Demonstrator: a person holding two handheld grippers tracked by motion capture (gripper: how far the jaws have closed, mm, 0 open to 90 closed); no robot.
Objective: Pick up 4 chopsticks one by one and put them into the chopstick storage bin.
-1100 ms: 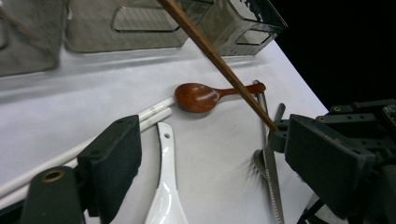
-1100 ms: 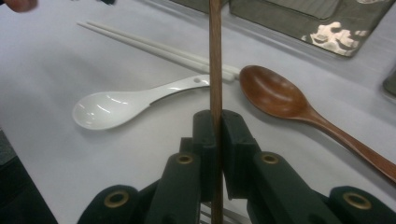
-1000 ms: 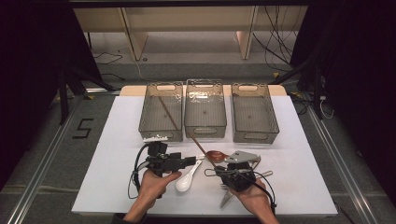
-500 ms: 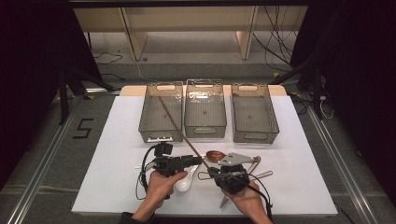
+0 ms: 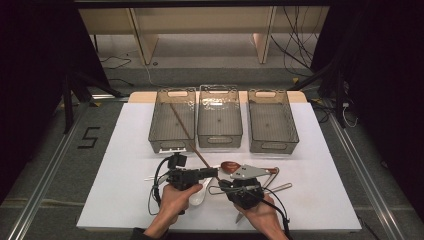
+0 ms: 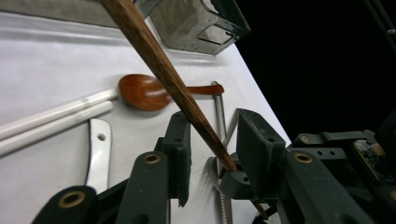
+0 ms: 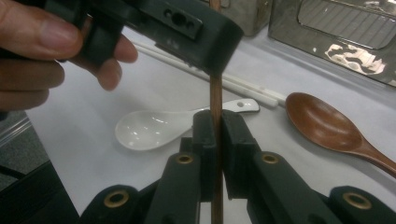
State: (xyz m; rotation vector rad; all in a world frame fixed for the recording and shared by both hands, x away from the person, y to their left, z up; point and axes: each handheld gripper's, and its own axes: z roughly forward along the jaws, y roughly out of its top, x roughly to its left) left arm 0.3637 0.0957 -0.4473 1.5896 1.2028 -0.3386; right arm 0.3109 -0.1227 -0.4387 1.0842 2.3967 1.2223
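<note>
Closing the left gripper [image 6: 210,154] squarely on the brown wooden chopstick [image 6: 159,65] is the careful way here: its jaws have just been narrowing with the stick between them, not yet pressed on both sides. The right gripper [image 7: 217,140] pinches this round, grained stick tight at lower centre, above the glossy white ceramic spoon [image 7: 154,127] and smooth red-brown spoon [image 7: 322,122].

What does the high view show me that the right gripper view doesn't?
High view: the black number 5 on the floor and the whole row of three grey see-through plastic bins.
Right gripper view: up close, the right tongs shut on the brown wooden chopstick, and the little hole in the white ceramic spoon's handle.
Both: that white ceramic spoon and the round brown wooden spoon on the white table.
</note>
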